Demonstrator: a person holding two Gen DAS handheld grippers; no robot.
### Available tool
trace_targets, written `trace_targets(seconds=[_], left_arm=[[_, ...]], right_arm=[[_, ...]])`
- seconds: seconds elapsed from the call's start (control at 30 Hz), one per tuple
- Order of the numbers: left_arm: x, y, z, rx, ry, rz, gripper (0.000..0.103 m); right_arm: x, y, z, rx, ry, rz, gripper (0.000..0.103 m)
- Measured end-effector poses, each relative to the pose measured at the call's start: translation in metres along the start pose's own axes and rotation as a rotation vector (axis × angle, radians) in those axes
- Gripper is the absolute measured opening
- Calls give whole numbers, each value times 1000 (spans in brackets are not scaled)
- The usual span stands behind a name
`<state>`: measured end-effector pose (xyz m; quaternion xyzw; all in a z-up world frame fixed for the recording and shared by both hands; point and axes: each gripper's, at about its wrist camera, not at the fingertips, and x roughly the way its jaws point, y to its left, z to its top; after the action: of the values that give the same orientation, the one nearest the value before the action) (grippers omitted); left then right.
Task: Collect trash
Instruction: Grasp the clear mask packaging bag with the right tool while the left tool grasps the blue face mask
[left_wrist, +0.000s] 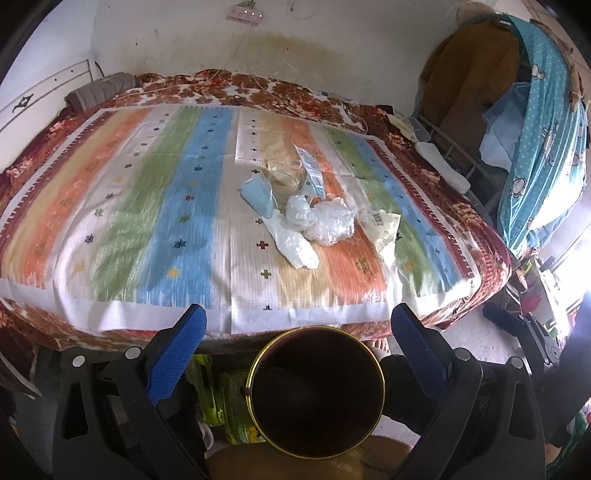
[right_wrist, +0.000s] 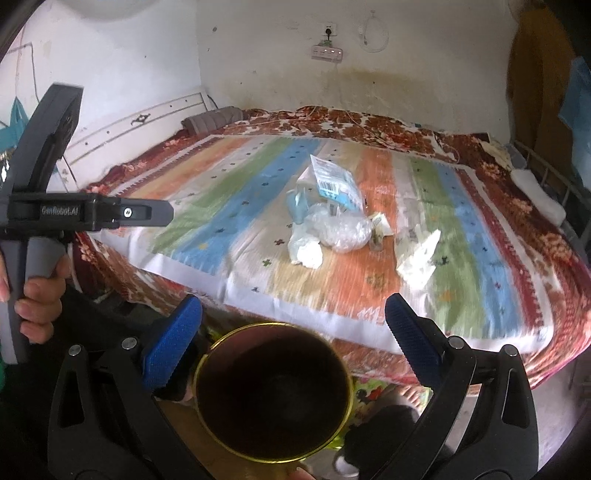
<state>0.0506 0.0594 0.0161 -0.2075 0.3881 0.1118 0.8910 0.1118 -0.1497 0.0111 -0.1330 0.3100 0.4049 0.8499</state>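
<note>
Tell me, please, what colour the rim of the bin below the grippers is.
Gold: the bin has a thin golden rim around a dark inside, clearest in the left wrist view.

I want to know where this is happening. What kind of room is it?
Most likely a bedroom in someone's home. A bed with a striped cover and a white headboard fills the room, clothes hang by the wall, and a power strip is mounted above the bed.

Stained white wall (left_wrist: 295, 48) behind bed (left_wrist: 480, 206), bright window light at right.

Home bedroom: bed (left_wrist: 110, 206), hung clothes (left_wrist: 472, 74).
</note>
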Motion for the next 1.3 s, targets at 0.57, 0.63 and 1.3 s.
trace_targets(seconds=[0.57, 0.63, 1.3], left_arm=[[51, 33, 74, -109, 45, 9, 97], [59, 41, 81, -144, 48, -3, 97], [132, 83, 126, -184, 36, -38, 97]], right_arm=[[48, -6, 55, -83, -15, -82, 94], [55, -7, 58, -85, -6, -87, 94], [145, -4, 90, -138, 45, -147, 94]])
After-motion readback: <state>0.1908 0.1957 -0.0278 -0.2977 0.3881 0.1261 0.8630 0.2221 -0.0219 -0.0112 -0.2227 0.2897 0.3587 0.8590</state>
